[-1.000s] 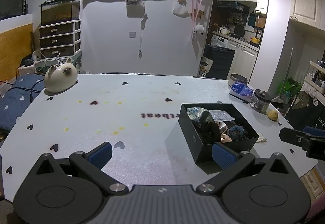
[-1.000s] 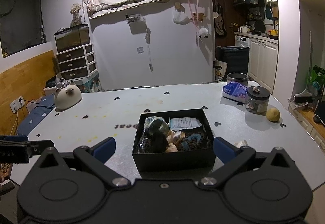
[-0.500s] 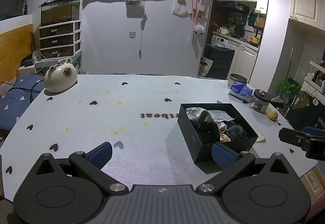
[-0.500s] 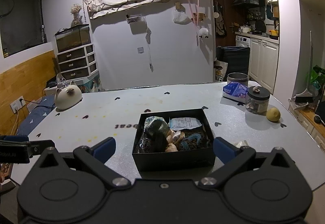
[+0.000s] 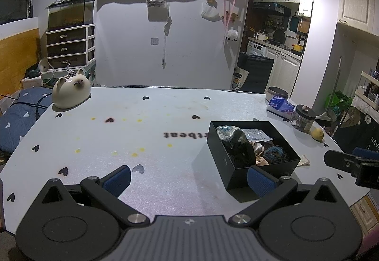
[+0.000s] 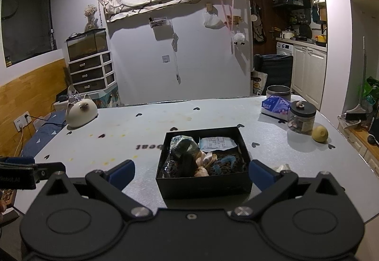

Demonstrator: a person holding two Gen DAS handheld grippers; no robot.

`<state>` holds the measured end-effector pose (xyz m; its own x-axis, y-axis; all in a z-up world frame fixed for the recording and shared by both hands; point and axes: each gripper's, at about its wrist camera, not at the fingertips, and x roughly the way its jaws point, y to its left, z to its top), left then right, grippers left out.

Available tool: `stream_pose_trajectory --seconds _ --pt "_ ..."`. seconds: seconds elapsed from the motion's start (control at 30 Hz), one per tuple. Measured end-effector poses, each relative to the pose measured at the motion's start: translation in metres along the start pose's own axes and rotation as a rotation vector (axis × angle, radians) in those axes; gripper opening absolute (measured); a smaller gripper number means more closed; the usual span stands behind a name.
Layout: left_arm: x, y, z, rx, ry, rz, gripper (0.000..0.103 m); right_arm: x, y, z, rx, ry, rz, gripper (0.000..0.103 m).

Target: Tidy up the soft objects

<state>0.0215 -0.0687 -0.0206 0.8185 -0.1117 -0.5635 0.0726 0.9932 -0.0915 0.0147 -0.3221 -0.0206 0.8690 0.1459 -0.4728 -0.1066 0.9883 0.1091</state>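
Nothing has moved since the earlier frames: both of your grippers hold the same poses and the open black cardboard box sits where it was on the pale grey table with black heart prints. Your left gripper hangs over the near table edge with its blue-padded fingers spread wide and empty; the box lies at its 2 o'clock, its near corner just beside the right pad. Your right gripper is likewise spread and empty, with the box dead ahead at 12 o'clock, between its pads. Inside the box you have a dark crumpled fabric bundle at the left, a white printed sachet at the back, a peach satin scrunchie in the middle and a blue crocheted piece at the right. A cream cat-shaped ceramic figure stands well apart at 10 o'clock; a dark-lidded glass jar and a yellow lemon stand at 2 o'clock.
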Motion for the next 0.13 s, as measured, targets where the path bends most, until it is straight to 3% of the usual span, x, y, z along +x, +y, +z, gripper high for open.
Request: stream_pose_trajectory --seconds 0.13 --pt "-0.0004 -0.0004 0.0014 0.001 0.000 0.003 0.103 0.0000 0.0001 -0.0001 0.000 -0.001 -0.001 0.103"
